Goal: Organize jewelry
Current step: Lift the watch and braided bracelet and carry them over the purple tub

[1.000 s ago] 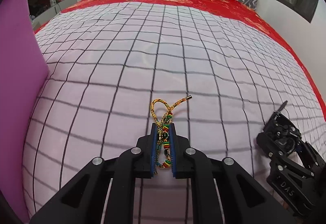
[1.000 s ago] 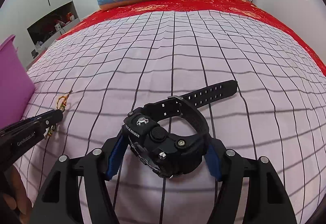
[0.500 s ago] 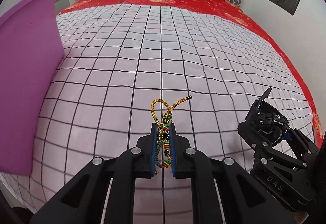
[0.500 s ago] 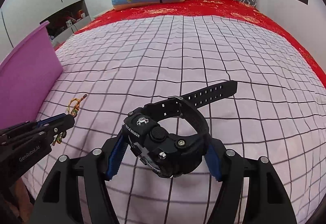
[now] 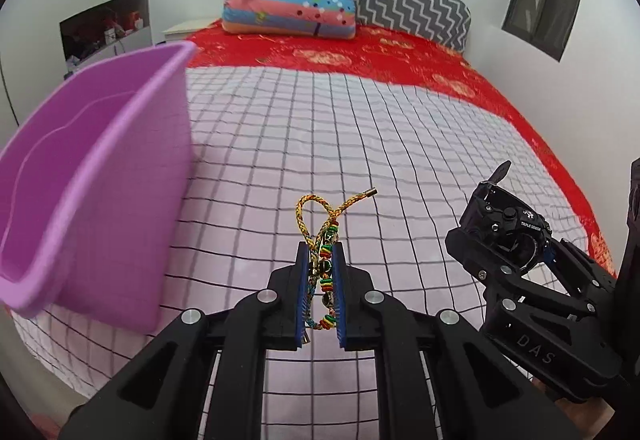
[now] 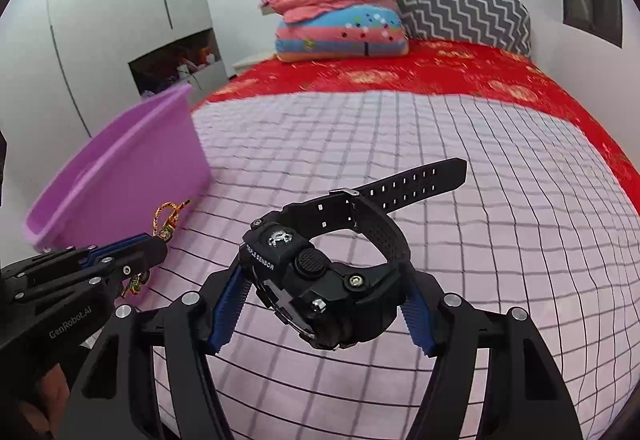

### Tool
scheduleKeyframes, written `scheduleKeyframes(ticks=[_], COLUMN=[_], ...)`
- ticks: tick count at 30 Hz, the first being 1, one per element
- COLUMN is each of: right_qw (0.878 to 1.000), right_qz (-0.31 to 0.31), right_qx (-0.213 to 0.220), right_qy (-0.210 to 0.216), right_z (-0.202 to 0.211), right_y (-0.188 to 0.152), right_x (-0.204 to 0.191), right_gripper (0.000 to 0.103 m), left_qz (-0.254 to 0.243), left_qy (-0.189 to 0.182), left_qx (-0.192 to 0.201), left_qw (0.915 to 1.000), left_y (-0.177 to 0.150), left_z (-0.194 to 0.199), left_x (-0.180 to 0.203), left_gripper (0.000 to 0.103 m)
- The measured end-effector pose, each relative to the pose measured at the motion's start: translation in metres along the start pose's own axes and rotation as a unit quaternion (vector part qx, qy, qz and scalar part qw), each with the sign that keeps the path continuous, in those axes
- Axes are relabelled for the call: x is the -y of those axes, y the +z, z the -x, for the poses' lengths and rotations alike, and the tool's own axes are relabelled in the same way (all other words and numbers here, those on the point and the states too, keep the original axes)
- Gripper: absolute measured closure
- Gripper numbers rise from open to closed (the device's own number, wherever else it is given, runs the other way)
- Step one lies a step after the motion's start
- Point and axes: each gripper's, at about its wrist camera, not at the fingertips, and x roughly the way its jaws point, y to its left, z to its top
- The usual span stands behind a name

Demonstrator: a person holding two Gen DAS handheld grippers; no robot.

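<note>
2 grippers are in our hands, both raised above the checked pink bedspread (image 5: 360, 144). Our left gripper (image 5: 319, 290) has its blue pads pressed almost together, pinching a braided bracelet (image 5: 325, 240) of gold, red and green cord; its loop and metal-tipped end stick out past the fingertips at the centre of the left wrist view. In the right wrist view that gripper (image 6: 158, 246) enters from the lower left, the bracelet (image 6: 168, 218) poking out ahead of it.

Our right gripper (image 6: 320, 304) stands spread wide, its blue pads clamped on either side of a chunky black watch (image 6: 320, 280). The buckled strap curls up behind the case and its free end points toward the upper right of the frame. The left wrist view shows this watch (image 5: 508, 228) at the right edge.

1 purple plastic tub (image 5: 100, 176) fills the left side of the left wrist view, resting on the bedspread, its open top facing us. Folded quilts (image 6: 340, 20) lie stacked at the far end of the bed.
</note>
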Motion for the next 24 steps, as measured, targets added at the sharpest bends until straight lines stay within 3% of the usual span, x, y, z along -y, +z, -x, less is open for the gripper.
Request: scheduleKeyframes(ticks=[5,12,19,24], right_qw=[0.999,0.994,0.986,0.98], right_qz=[0.022,0.042,0.082,0.119], right_qx=[0.022,0.034,0.032,0.004], right_qy=[0.03,0.092,0.14,0.158], right_z=[0.01,0.01,-0.008,-0.035], right_y=[0.025,0.059,0.09,0.1], right_x=[-0.039,-0.105,-0.184,-0.235], right_gripper=[0.038,0.038,0.038,0.037], left_qz=[0.013,0.039,0.055,0.077], left_qy=[0.013,0.043,0.087,0.115], left_qx=[0.033,0.063,0.067,0.05], left_qw=[0.9993,0.9963,0.9924,0.9892], left_y=[0.022,0.049,0.057,0.052], left_z=[0.042,0.072,0.079,0.065], left_x=[-0.038,-0.101,-0.17,-0.215], left_gripper=[0.092,0.092,0.091,0.091])
